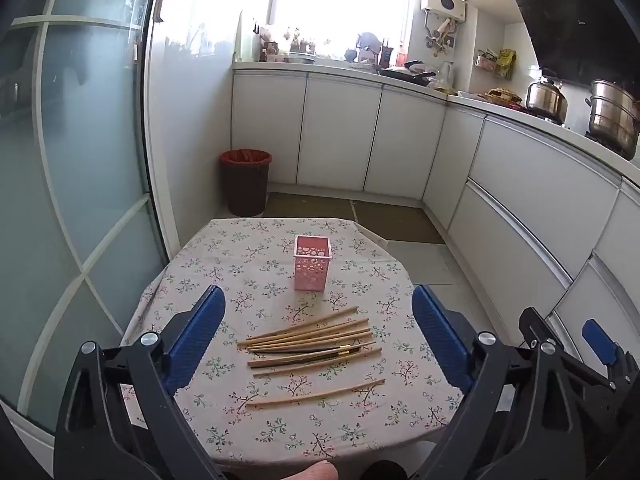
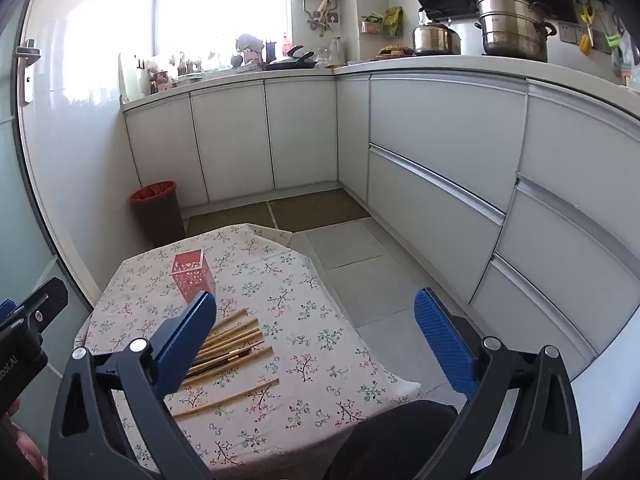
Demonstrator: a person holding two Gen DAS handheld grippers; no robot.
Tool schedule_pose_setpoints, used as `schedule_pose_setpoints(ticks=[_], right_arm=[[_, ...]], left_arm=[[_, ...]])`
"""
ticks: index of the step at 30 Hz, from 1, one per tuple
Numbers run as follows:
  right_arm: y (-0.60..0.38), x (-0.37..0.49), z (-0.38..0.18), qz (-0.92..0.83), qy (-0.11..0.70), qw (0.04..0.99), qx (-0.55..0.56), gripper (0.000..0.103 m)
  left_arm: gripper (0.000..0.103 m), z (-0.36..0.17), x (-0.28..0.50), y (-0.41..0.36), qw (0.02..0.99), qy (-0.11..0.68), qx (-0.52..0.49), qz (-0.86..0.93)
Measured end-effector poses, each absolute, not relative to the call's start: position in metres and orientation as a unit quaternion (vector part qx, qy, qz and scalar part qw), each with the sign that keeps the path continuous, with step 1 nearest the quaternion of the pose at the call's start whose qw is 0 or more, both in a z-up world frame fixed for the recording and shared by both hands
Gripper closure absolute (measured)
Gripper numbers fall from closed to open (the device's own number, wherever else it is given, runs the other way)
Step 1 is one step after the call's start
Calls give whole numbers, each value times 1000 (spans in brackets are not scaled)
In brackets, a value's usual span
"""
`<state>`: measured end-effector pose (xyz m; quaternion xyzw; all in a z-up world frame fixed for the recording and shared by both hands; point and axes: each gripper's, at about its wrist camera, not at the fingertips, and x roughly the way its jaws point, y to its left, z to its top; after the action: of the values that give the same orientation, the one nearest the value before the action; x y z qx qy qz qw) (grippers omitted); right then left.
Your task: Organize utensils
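Left wrist view: full spread of bamboo-coloured wooden chopsticks (image 1: 310, 340) lying flat on floral-patterned cloth-covered tabletop (image 1: 240, 248), bundled near centre, tips fanned toward 2 o'clock. One single pale wooden chopstick (image 1: 316, 392) lying apart from bundle at 6 o'clock. At least one dark chopstick with gold band (image 1: 320, 354) within bundle. Pink perforated square plastic holder (image 1: 312, 263) upright at 12 o'clock from bundle, close but not touching. Brown waste bin with red liner (image 1: 245, 182) on floor beyond far tabletop edge, at 11 o'clock.

Right wrist view: same bundle (image 2: 236, 344) partly hidden behind left blue pad (image 2: 188, 344); holder (image 2: 192, 276) at 11 o'clock from bundle, partly cut off by same pad. Visible here only: two stacked steel pots (image 2: 512, 28) and steel kettle (image 2: 436, 36) seen head-on, tiled floor (image 2: 360, 264) at 3 o'clock of tabletop.

Left claw (image 1: 318, 306): spread wide, nothing gripped, raised above near tabletop edge, aimed forward and down, chopstick bundle framed between blue pads.

Right claw (image 2: 316, 312): spread wide, nothing gripped, raised above right tabletop edge, right pad over floor. Also seen in left wrist view at 3 o'clock (image 1: 596, 340), alongside left claw.
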<state>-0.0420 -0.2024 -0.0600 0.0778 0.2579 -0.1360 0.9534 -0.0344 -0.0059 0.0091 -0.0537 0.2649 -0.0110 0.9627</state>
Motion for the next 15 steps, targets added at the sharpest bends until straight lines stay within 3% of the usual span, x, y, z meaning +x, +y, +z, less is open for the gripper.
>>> schedule_pose_setpoints(ticks=[15], right_arm=[[-210,-66,-54,-144,259,951,93,6]], left_arm=[[12,6,-45,-11,959,275,-57,-24]])
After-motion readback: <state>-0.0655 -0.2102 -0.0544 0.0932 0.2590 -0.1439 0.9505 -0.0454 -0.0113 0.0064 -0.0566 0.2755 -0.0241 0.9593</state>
